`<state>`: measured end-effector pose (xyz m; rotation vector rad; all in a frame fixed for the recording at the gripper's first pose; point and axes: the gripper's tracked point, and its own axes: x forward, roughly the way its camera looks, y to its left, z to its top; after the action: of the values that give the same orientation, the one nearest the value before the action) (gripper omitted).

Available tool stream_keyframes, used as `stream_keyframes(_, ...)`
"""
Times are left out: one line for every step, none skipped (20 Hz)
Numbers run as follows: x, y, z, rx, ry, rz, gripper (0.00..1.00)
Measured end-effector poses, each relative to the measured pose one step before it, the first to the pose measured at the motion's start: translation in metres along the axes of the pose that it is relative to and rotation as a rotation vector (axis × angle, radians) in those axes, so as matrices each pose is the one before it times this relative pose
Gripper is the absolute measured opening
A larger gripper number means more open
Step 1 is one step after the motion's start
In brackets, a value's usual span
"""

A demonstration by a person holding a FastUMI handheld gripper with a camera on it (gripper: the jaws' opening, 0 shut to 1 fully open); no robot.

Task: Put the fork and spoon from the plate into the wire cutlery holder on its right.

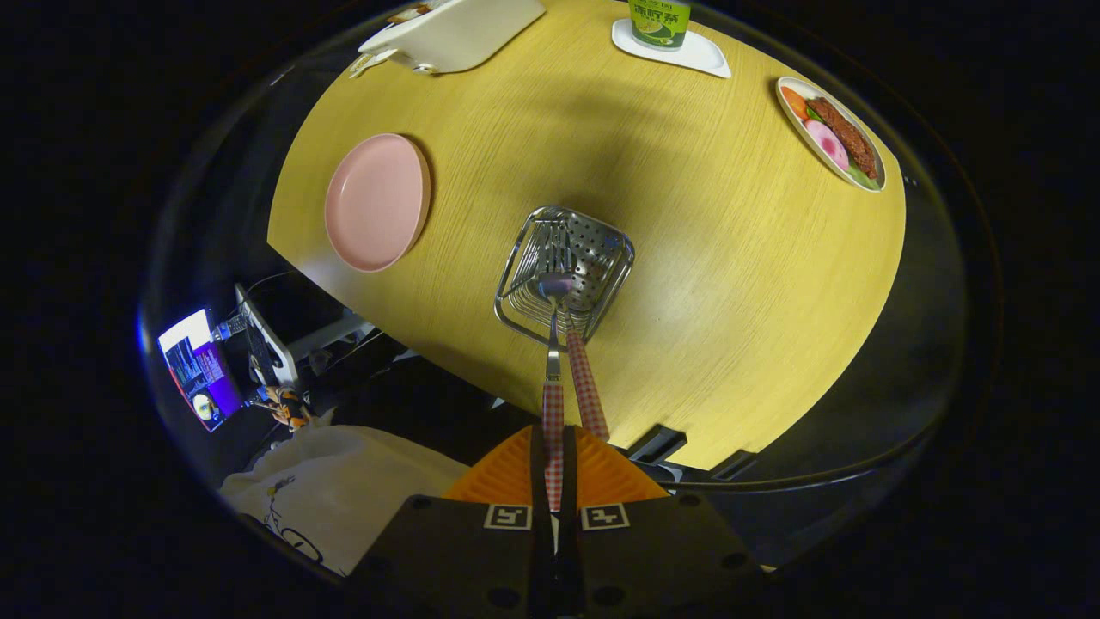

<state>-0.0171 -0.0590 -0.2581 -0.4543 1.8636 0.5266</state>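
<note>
My gripper is shut on the red-checked handle of the spoon, which hangs straight down. The spoon's bowl is at the mouth of the wire cutlery holder, which stands on the yellow table. The fork rests in the holder, tines down; its checked handle leans out toward my fingers, just right of the spoon. The pink plate lies to the left of the holder with nothing on it.
Beyond the holder are a white tray, a green cup on a white coaster, and a plate of food at the far right. The table's near edge runs just under the holder. Below it are a lit screen and a white cloth.
</note>
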Motion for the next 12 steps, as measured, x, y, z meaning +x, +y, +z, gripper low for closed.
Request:
stream_keyframes(-0.00011,-0.00058,-0.00043,0.00153,0.01196,-0.00418,0.06)
stream_keyframes(0.00025,-0.00196,0.00003,0.00505,0.00817,-0.00643,0.07)
stream_keyframes(0.0002,-0.00028,0.00254,0.01245,-0.00039,-0.00021,0.07)
stream_keyframes(0.00003,-0.00065,0.00146,0.01358,-0.00052,0.00316,0.07)
stream_keyframes(-0.0005,0.00003,0.00376,0.01231,-0.00581,0.00195,0.06)
stream_keyframes(0.00033,0.00035,0.00155,0.01378,-0.00229,0.0053,0.08)
stream_keyframes(-0.0012,0.00005,0.00104,0.0099,-0.00355,0.00068,0.08)
stream_keyframes(-0.00042,-0.00045,0.00417,0.00748,-0.009,0.0017,0.1)
stream_keyframes(-0.00106,0.0009,0.00164,0.00684,-0.00787,0.00623,0.12)
stream_keyframes(-0.00047,0.00064,0.001,0.00335,-0.007,0.00034,0.14)
stream_keyframes(-0.00061,-0.00062,0.00203,-0.00121,-0.00636,-0.00156,0.15)
stream_keyframes(-0.00088,0.0014,0.001,-0.00035,-0.01254,0.00125,0.16)
